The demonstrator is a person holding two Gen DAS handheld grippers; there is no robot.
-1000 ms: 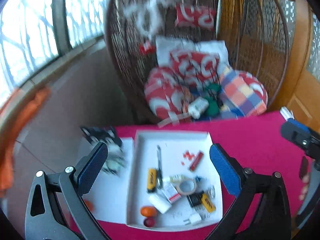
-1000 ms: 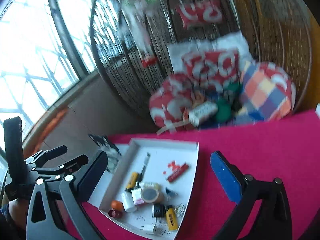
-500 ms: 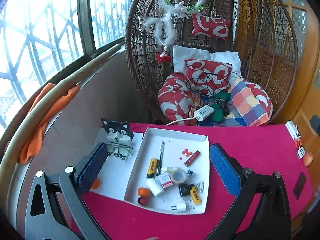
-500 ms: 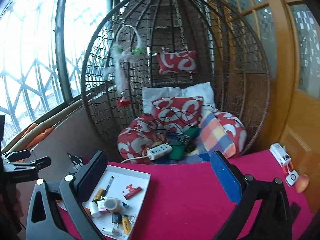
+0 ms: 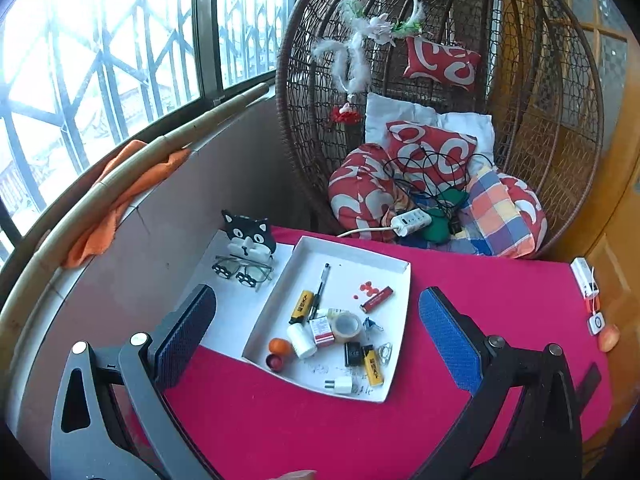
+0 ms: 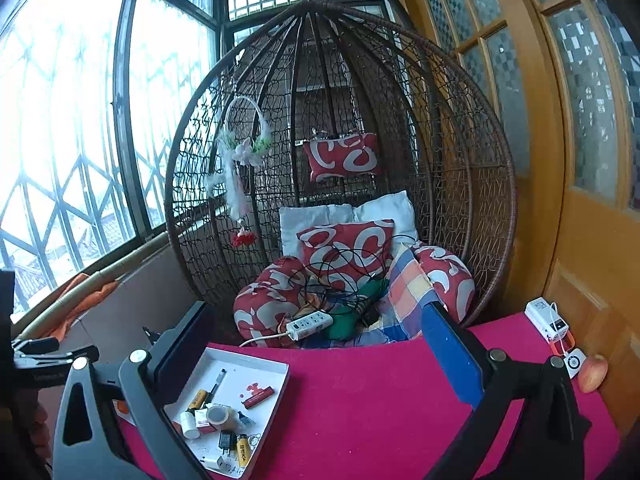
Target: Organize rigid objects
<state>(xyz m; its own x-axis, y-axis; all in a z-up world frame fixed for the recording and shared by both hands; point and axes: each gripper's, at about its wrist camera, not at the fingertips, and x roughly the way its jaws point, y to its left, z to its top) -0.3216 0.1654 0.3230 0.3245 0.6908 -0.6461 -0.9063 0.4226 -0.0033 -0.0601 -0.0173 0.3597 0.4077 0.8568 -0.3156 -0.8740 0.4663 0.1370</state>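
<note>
Loads of small stuff is piled into the near end of the white tray, which sits on the pink tablecloth towards its left side: a yellow lighter, tape roll, white bottle, red stick, black pen, a white plug and a few more, several of them touching.

That clutter is your main risk, I reckon. If you go in with wide jaws you'll likely nudge the neighbours, and the tape roll or the little orange ball could roll off across the tray. The flat bits, like the lighter, look easy to pinch badly and flick out.

Your left gripper hangs above the tray with its jaws wide apart and nothing in them. Your right gripper is also spread and empty, over the bare cloth to the tray's right.

Watch the glasses by the cat-shaped holder just left of the tray too; a careless swing on that side could catch them.
</note>
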